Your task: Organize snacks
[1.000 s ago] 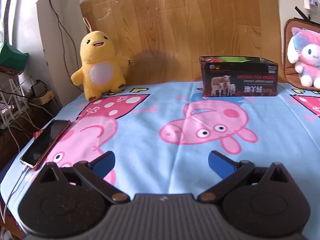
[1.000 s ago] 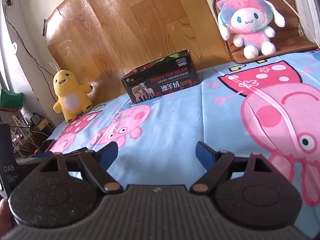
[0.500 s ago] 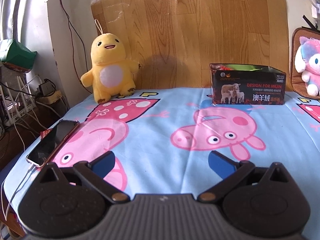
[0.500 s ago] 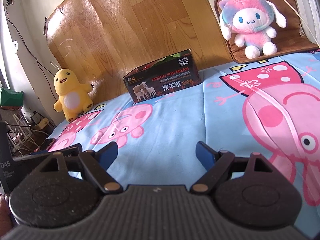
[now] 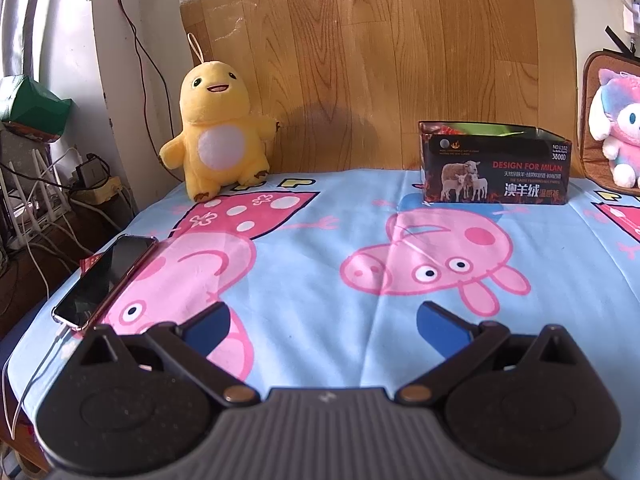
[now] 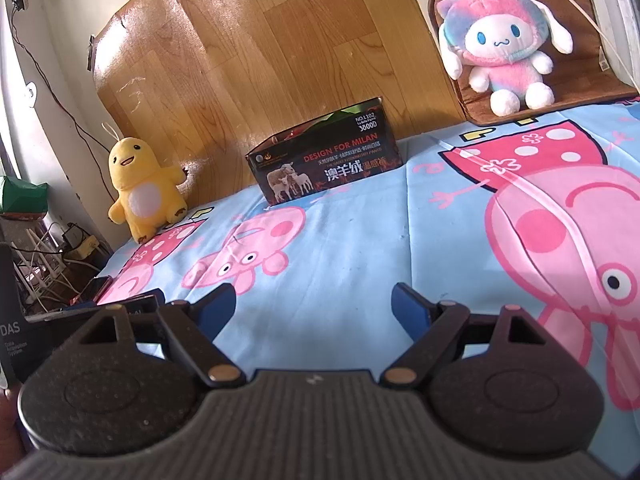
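box (image 5: 496, 168): "DESIGN FOR MILAN", "NO.L102 3800D" | both tongs spread

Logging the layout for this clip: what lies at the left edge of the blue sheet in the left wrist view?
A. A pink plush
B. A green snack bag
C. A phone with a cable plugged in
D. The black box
C: the phone lies flat on the sheet's left edge with a white cable running from its near end; the box stands at the back right.
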### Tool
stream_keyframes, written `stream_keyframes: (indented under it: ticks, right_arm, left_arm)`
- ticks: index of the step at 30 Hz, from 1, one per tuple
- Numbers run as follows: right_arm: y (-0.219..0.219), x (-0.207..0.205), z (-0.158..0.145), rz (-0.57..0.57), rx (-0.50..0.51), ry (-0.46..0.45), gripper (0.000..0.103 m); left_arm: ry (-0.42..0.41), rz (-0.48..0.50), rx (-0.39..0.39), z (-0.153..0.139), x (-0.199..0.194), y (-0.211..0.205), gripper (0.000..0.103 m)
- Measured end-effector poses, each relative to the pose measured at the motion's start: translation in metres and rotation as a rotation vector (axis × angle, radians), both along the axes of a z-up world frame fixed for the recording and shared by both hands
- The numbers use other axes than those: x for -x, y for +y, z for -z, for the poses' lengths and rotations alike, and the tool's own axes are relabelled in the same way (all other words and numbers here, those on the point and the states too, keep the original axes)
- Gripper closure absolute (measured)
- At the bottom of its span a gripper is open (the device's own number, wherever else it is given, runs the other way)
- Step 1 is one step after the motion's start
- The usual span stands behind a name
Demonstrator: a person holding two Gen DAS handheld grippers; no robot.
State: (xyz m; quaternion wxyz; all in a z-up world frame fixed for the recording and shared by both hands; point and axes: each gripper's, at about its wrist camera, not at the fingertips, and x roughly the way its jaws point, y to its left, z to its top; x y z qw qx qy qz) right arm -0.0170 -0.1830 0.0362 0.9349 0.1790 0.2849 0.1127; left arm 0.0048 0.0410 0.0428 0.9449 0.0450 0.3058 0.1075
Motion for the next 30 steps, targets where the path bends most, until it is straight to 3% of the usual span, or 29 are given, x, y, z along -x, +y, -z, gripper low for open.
stream_keyframes:
  ticks: [9,30]
  right_arm:
    - [-0.001,-0.001,0.000,-0.001,-0.003,0.001,0.016]
    - [-0.010,-0.002,0.001,0.013,-0.018,-0.004,0.016]
  left_arm:
    - [-0.015,-0.018,-0.001,-0.003,0.001,0.000,0.000]
    - [-0.004,0.117,0.036,-0.014,0.003,-0.028,0.000]
